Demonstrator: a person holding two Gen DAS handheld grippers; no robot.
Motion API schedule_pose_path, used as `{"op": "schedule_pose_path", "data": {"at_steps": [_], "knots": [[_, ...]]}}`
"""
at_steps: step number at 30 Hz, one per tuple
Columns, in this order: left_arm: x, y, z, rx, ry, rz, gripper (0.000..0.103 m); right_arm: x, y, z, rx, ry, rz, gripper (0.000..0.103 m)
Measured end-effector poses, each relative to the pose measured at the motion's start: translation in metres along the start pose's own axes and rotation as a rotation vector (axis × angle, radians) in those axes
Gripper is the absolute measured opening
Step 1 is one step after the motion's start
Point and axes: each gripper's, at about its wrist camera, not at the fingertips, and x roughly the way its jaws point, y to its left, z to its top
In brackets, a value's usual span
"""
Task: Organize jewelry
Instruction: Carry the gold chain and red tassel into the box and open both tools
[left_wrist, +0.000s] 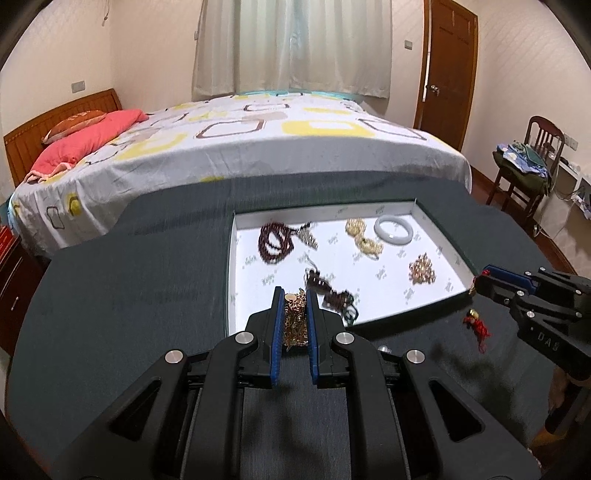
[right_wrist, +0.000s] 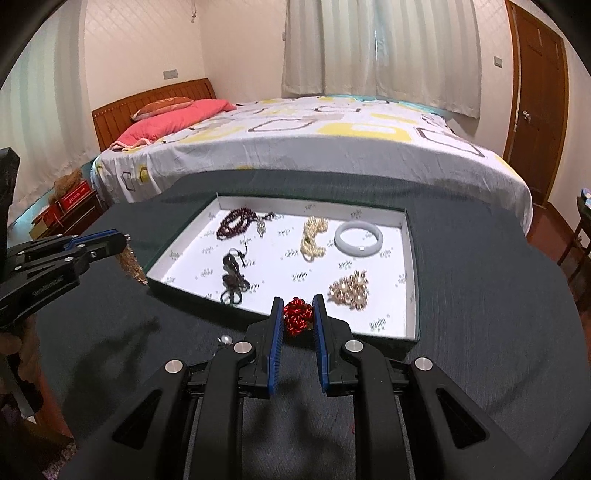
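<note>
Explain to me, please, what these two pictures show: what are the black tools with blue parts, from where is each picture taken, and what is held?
There is no robot here. A person holds one two-finger gripper in each hand, and a camera on each looks along its fingers. In the left camera's picture the left gripper is shut on a gold chain. In the right camera's picture the right gripper is shut on a red knotted ornament. Each gripper also appears at the edge of the other picture. On the dark table lies a shallow white tray with dark bead strings, pearls, a pale bangle and a gold beaded piece. A small silver bead lies on the table.
</note>
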Motion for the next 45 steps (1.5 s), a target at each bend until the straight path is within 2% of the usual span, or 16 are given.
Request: {"op": "schedule_pose_path", "data": {"at_steps": [11, 18, 27, 32, 45], "knots": [[0.017, 0.000, 0.044, 0.019, -0.075, -0.019, 0.012, 0.014, -0.002, 0.041, -0.018, -0.077, -0.006, 0.017], [0.051, 0.003, 0.066, 0.004, -0.089, -0.014, 0.012, 0.047, -0.013, 0.060, -0.002, -0.088, -0.022, 0.017], [0.120, 0.015, 0.051, -0.037, 0.022, 0.019, 0.012, 0.109, -0.021, 0.046, 0.007, 0.030, -0.036, 0.017], [0.146, 0.024, 0.037, -0.052, 0.083, 0.041, 0.012, 0.130, -0.028, 0.038, 0.016, 0.073, -0.049, 0.017], [0.170, 0.026, 0.025, -0.060, 0.161, 0.027, 0.012, 0.152, -0.028, 0.037, 0.018, 0.127, -0.058, 0.017]]}}
